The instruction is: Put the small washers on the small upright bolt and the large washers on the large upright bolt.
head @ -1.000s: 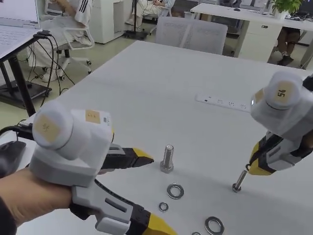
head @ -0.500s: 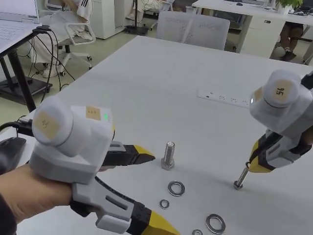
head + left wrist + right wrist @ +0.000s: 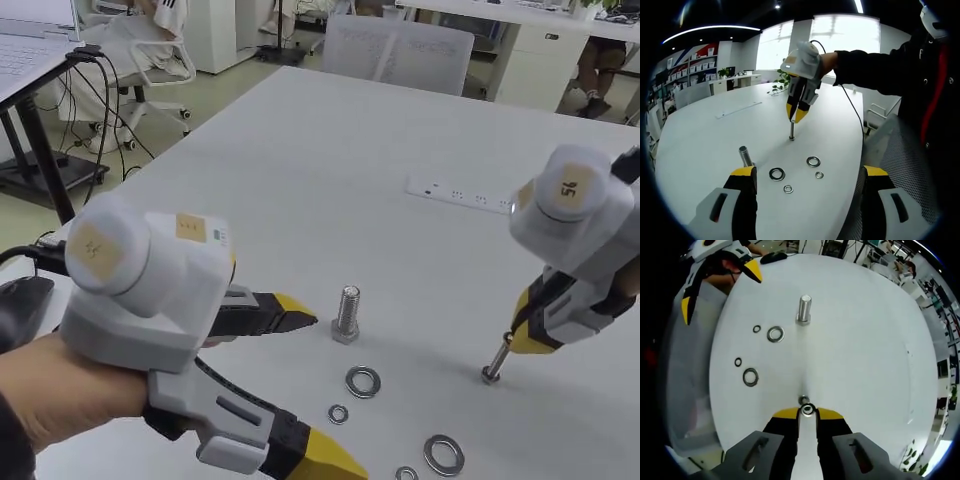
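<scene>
Steel washers (image 3: 362, 381) lie loose on the table between large bolt (image 3: 346, 313) and small bolt (image 3: 493, 362). Right gripper (image 3: 808, 412) is closed on the small bolt's tip; letting go carelessly may topple it. Left gripper (image 3: 810, 172) gapes beside the large bolt. Washer at the tip? Unclear.

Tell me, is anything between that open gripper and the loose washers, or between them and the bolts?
Nothing visible blocks the left gripper from the washers, and the top of the large bolt is free. The right gripper is clamped on the top of the small bolt, so washers likely cannot go on until it lets go.
</scene>
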{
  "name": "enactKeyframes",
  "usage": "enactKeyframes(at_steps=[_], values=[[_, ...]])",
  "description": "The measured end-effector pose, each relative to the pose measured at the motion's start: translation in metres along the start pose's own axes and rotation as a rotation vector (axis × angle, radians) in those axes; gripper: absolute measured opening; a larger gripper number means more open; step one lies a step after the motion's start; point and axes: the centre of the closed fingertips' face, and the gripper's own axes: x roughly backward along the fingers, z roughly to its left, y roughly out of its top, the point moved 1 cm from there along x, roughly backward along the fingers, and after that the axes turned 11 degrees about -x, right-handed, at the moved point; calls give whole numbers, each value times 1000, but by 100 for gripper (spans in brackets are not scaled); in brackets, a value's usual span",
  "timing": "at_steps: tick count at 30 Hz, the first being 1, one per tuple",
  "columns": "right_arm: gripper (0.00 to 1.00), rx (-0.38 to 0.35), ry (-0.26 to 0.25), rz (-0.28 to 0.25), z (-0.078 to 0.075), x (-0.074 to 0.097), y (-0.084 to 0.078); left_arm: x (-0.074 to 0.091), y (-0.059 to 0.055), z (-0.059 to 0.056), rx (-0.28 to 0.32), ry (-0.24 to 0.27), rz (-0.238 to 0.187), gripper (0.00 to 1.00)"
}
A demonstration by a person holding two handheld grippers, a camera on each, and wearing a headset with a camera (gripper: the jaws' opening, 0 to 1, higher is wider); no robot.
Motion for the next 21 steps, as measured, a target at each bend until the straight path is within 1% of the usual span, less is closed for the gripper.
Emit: enactKeyframes(at_steps=[10, 21], values=[[14, -2, 9, -1, -1, -3, 0, 0, -1, 0, 1, -1, 5, 85], [14, 3, 16, 11, 0, -8, -1, -1, -1, 0, 5, -1, 10, 85]])
